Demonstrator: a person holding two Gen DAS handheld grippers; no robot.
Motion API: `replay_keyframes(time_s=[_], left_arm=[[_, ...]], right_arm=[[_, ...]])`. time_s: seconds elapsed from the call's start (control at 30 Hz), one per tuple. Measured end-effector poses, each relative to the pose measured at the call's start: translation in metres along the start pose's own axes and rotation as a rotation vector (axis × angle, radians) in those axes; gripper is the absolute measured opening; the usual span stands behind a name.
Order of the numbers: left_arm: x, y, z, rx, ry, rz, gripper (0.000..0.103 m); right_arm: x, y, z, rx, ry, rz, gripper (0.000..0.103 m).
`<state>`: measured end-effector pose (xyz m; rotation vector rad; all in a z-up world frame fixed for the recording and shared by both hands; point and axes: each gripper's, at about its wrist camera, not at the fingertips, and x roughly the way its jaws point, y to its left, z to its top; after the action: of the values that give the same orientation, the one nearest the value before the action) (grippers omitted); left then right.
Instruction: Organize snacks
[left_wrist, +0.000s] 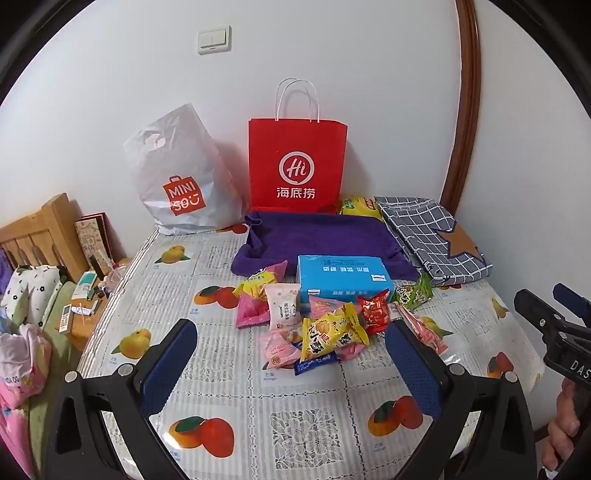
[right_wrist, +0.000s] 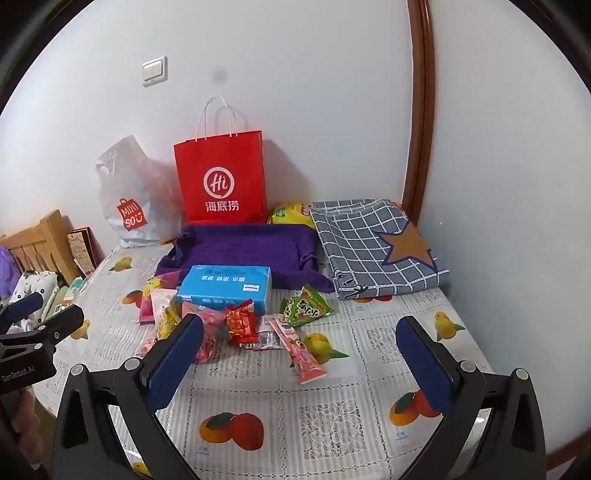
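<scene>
We hold the left gripper (left_wrist: 291, 354) and right gripper (right_wrist: 299, 347) spread wide, empty, above the bench (left_wrist: 295, 417). The snack packets (left_wrist: 334, 334) lie heaped at twelve o'clock: light, crinkly, slippery; we judge pinching a sealed edge best

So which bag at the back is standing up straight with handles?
The red paper bag. It stands upright against the wall with two white loop handles on top, while the white plastic bag beside it slumps and leans.
</scene>
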<state>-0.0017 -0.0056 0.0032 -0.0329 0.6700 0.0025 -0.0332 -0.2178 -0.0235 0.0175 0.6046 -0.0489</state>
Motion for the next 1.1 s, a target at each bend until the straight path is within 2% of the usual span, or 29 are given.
replay_keyframes(time_s=[0.37,1.1], left_arm=[[0.0003,0.0049,0.0024,-0.037,-0.011,0.022,0.102],[-0.0016,0.0037,0.0000,-0.024,-0.011,0.015,0.102]], right_arm=[[0.0024,-0.0005,0.0026,-0.003,0.004,-0.005,0.102],[-0.0001,0.0063,0.0010,-0.026,-0.011,-0.001,0.102]])
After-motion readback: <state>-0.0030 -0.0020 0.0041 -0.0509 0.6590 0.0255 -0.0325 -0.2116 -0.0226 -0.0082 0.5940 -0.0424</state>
